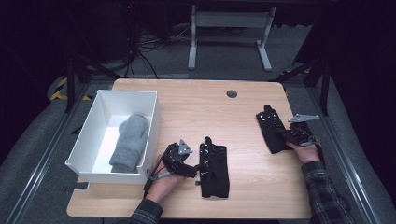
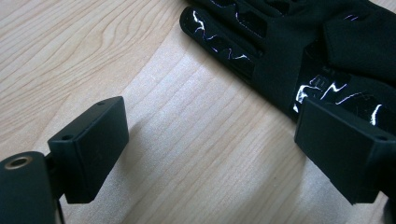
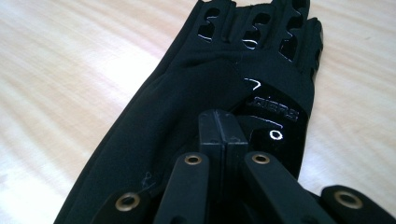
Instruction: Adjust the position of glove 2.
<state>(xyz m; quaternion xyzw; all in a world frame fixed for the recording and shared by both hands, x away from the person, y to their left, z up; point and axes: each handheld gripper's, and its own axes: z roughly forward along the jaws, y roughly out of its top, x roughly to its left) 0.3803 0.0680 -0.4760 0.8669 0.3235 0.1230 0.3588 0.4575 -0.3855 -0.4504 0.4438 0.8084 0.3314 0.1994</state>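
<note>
Two black gloves lie flat on the wooden table. One glove [image 1: 215, 175] [image 2: 299, 42] sits near the front centre. My left gripper [image 1: 196, 171] [image 2: 212, 140] is low at its left edge and open wide, with bare wood between the jaws and one jaw over the glove's edge. The other glove [image 1: 268, 122] [image 3: 201, 79] lies at the right, fingers pointing away. My right gripper [image 1: 281, 132] [image 3: 223, 122] is shut over its cuff end, pads pressed together with no fabric visible between them. Whether the tips touch the glove I cannot tell.
A white bin [image 1: 126, 93] stands at the table's left with a grey mitten [image 1: 130, 140] lying inside. A round cable hole [image 1: 231, 94] is at the back centre. Bare wood lies between the two gloves and behind them.
</note>
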